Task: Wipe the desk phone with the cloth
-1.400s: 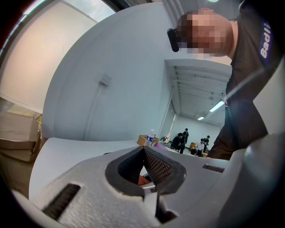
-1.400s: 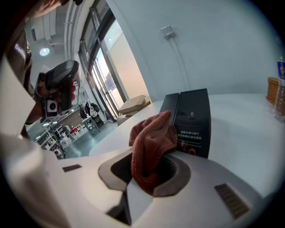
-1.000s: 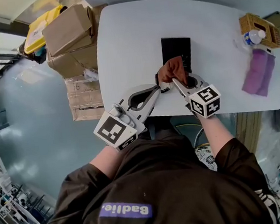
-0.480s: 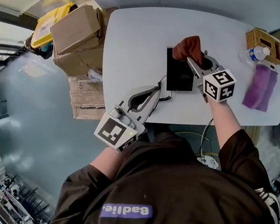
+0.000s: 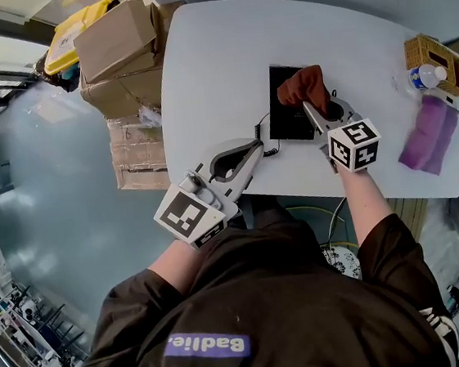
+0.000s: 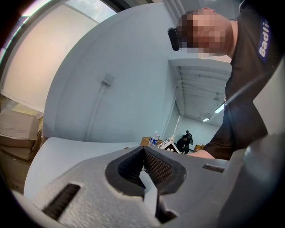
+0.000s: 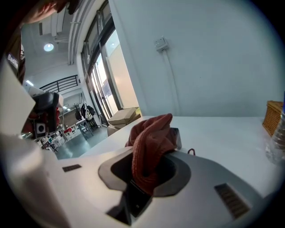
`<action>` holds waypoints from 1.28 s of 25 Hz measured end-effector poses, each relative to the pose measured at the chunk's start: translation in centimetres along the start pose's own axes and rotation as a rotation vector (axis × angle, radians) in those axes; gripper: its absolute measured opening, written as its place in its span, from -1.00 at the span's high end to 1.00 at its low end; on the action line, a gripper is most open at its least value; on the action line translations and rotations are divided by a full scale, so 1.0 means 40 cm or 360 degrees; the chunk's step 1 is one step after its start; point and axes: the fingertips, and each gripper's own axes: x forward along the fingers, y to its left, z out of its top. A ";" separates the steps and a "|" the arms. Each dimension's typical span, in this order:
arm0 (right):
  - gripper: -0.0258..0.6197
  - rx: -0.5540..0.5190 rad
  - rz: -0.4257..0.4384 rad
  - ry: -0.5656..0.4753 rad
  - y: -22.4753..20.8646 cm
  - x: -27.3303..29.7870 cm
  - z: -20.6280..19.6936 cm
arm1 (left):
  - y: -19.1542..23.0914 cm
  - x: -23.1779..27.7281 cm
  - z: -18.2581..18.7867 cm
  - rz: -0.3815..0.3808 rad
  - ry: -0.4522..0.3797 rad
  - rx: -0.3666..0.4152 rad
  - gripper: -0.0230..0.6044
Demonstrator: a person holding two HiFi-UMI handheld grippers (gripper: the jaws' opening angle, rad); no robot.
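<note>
The black desk phone [image 5: 284,116] lies flat near the middle of the white table [image 5: 208,66], its coiled cord [image 5: 266,145] trailing off its near left corner. My right gripper [image 5: 309,105] is shut on the reddish-brown cloth [image 5: 302,85], which rests on the phone's far right part. In the right gripper view the cloth [image 7: 149,142] bunches up out of the jaws and hides most of the phone. My left gripper [image 5: 252,148] lies shut and empty by the table's front edge, just left of the cord; its jaws [image 6: 143,151] meet with nothing between them.
Cardboard boxes [image 5: 117,60] and a yellow item [image 5: 72,32] stand off the table's left side. At the far right are a wicker basket [image 5: 433,52], a water bottle [image 5: 421,76] and a purple cloth [image 5: 427,135].
My right gripper swept the cloth from the phone's near edge up to its far end, then drew back slightly. The left gripper has stayed put.
</note>
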 end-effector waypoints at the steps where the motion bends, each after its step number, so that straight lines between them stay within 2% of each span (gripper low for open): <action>1: 0.63 0.0008 0.0000 0.0009 0.006 -0.005 -0.013 | -0.003 0.002 -0.001 -0.0008 0.0000 -0.0002 0.88; 14: 0.63 0.0090 0.0016 0.0143 0.108 -0.048 -0.180 | -0.029 -0.013 -0.028 -0.0094 0.0028 -0.0013 0.88; 22: 0.63 0.0122 0.0008 0.0191 0.137 -0.071 -0.237 | -0.048 0.001 -0.037 -0.0161 0.0047 -0.0001 0.88; 27: 0.63 0.0135 0.0005 0.0151 0.135 -0.095 -0.207 | -0.059 0.009 -0.023 -0.0182 0.0040 0.0015 0.88; 32: 0.63 0.0106 -0.0015 0.0035 0.094 -0.110 -0.101 | -0.061 0.022 0.004 -0.0175 0.0017 0.0041 0.88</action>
